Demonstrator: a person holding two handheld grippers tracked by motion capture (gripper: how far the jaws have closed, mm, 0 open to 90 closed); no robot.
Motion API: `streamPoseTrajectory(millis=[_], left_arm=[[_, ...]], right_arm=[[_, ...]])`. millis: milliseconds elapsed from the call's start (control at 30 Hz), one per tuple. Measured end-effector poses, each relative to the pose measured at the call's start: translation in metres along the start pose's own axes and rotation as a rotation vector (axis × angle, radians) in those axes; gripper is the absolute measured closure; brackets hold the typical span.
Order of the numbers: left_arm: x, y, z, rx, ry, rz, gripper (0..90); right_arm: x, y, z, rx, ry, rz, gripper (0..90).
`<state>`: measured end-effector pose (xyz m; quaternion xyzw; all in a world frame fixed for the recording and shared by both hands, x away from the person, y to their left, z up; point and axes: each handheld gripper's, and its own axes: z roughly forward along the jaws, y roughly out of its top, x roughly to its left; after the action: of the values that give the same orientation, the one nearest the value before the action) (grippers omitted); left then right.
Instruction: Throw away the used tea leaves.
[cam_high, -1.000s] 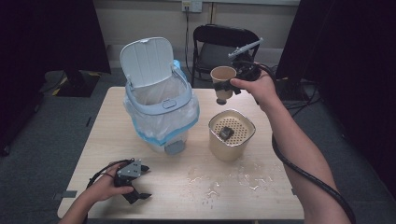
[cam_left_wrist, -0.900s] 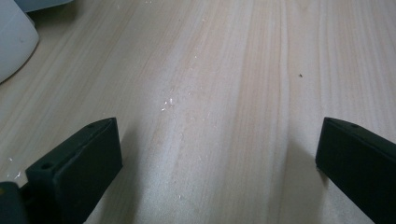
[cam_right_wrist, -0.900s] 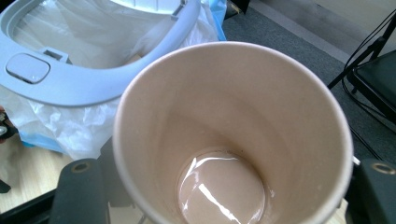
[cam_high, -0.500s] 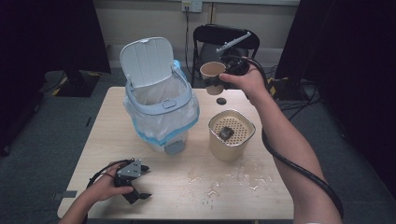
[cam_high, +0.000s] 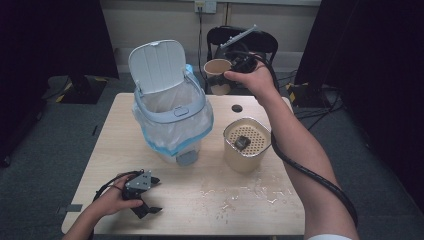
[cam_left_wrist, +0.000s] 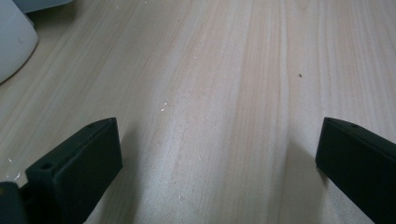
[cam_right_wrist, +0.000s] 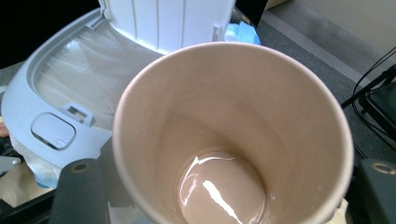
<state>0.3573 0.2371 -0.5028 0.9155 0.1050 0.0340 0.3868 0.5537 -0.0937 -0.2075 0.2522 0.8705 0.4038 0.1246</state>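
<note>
A brown paper cup (cam_high: 218, 75) hangs in the air above the table's far edge, to the right of the bin, with my right gripper (cam_high: 231, 69) shut on it. The right gripper view looks into the cup (cam_right_wrist: 233, 135): it is empty, its glossy bottom shines, and a black jaw stands on either side of it. The white lidded bin (cam_high: 167, 102), lid up and lined with a clear bag, stands at the left of the cup, its rim (cam_right_wrist: 56, 116) just beyond it. My left gripper (cam_high: 148, 195) rests open near the table's front left corner, bare wood between its jaws.
A beige container with a perforated insert (cam_high: 246, 142) and a dark lump on it stands at centre right. A small black disc (cam_high: 236, 108) lies behind it. Spilled droplets (cam_high: 240, 192) wet the wooden table (cam_high: 100, 150) in front. A black chair (cam_high: 240, 40) stands behind the table.
My right gripper has carried the cup up and to the left, toward the bin. The left gripper has stayed in place.
</note>
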Motion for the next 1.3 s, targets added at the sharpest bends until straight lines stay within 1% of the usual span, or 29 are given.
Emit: streamPoseTrajectory(millis=[100, 167, 267, 433, 500, 633, 700, 733, 767, 867, 900, 1033, 1100, 1133, 1300], left_arm=[[0.0, 0.0, -0.001, 0.006, 0.001, -0.004, 0.0], [0.0, 0.0, 0.0, 0.0, -0.001, -0.001, 0.0], [0.0, 0.0, 0.0, 0.001, -0.001, 0.0, 0.0], [0.0, 0.0, 0.0, 0.0, -0.001, 0.0, 0.0], [0.0, 0.0, 0.0, 0.0, -0.001, -0.001, 0.0], [0.0, 0.0, 0.0, 0.002, 0.0, -0.001, 0.0], [0.0, 0.0, 0.0, 0.001, 0.0, -0.001, 0.0], [0.0, 0.0, 0.0, 0.005, 0.0, -0.002, 0.0], [0.0, 0.0, 0.0, -0.002, 0.0, 0.0, 0.0], [0.0, 0.0, -0.001, 0.006, 0.001, -0.003, 0.0], [0.0, 0.0, 0.0, -0.002, 0.0, 0.0, 0.0], [0.0, 0.0, 0.0, 0.003, -0.001, 0.002, 0.0], [0.0, 0.0, 0.0, 0.0, -0.001, -0.001, 0.0], [0.0, 0.0, 0.0, 0.0, -0.001, -0.001, 0.0], [0.0, 0.0, 0.0, 0.0, -0.001, -0.001, 0.0]], right_arm=[[0.004, 0.006, 0.001, -0.01, 0.009, 0.0, 27.7], [0.006, 0.009, 0.002, -0.01, 0.012, -0.004, 27.8], [0.01, 0.016, 0.003, -0.004, 0.009, -0.023, 27.7], [0.015, 0.024, 0.006, -0.013, 0.018, -0.025, 27.8], [0.018, 0.027, 0.009, -0.023, 0.027, -0.031, 27.7], [0.028, 0.035, 0.015, -0.016, 0.042, -0.051, 27.7], [0.032, 0.038, 0.018, -0.025, 0.05, -0.056, 27.6], [0.034, 0.04, 0.02, -0.026, 0.056, -0.06, 27.6], [0.035, 0.041, 0.022, -0.029, 0.06, -0.064, 27.6], [0.042, 0.045, 0.029, -0.021, 0.068, -0.076, 27.6], [0.044, 0.046, 0.032, -0.025, 0.078, -0.081, 27.5], [0.051, 0.05, 0.041, -0.036, 0.092, -0.089, 27.5], [0.055, 0.051, 0.047, -0.039, 0.08, -0.094, 27.4], [0.056, 0.051, 0.05, -0.038, 0.09, -0.092, 27.4], [0.064, 0.051, 0.064, -0.013, 0.103, -0.098, 27.1]])
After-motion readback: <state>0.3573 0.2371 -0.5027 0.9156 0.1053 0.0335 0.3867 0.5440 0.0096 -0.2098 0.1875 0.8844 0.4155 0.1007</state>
